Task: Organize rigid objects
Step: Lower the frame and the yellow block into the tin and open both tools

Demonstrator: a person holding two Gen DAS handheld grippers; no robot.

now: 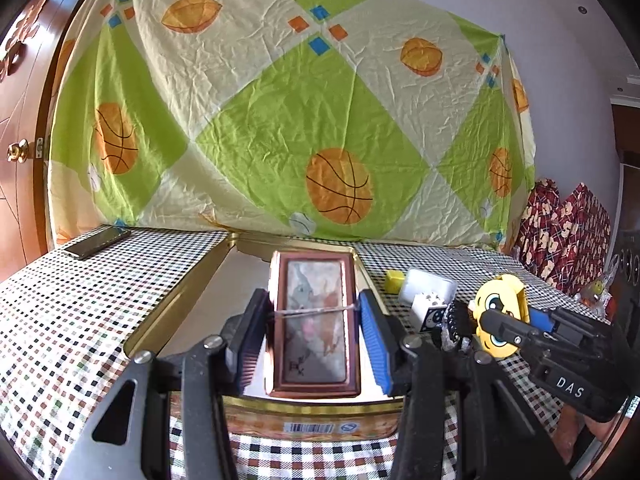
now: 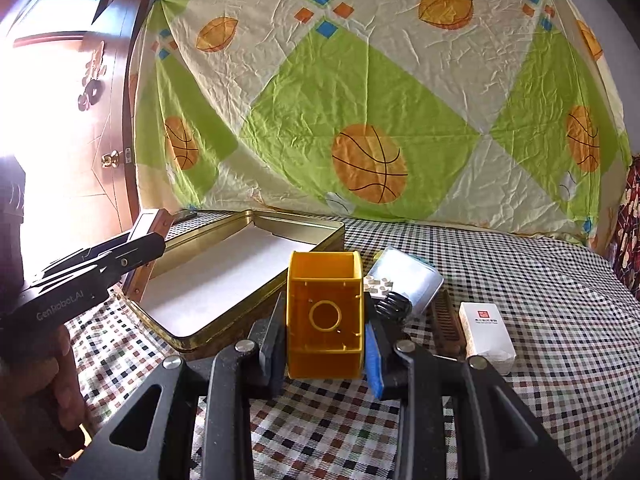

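The left claw (image 1: 314, 330) is grasping a flat brown box (image 1: 314, 320) with a faded picture on its top. One finger presses on each long side of the box. The box is over the white inside of a big open gold tin (image 1: 176, 300), near the tin's right wall. I cannot tell if the box touches the bottom of the tin.

The right claw (image 2: 325, 334) is grasping a yellow plastic box (image 2: 325, 316). The open side of this box faces the camera, and there is a round ring on its back wall. From the left camera, its other side shows a cartoon face with big eyes. It is just to the right of the gold tin.

The tin sits on a tabletop (image 2: 540, 320) with a checked cloth. Right of the tin lie a clear plastic case (image 2: 408, 280), small white bricks (image 2: 378, 285), a black spring (image 2: 394, 306), a brown comb (image 2: 446, 322) and a white carton (image 2: 486, 334). A small yellow cube (image 1: 394, 280) sits near them. A dark phone (image 1: 98, 242) lies far off to the left.
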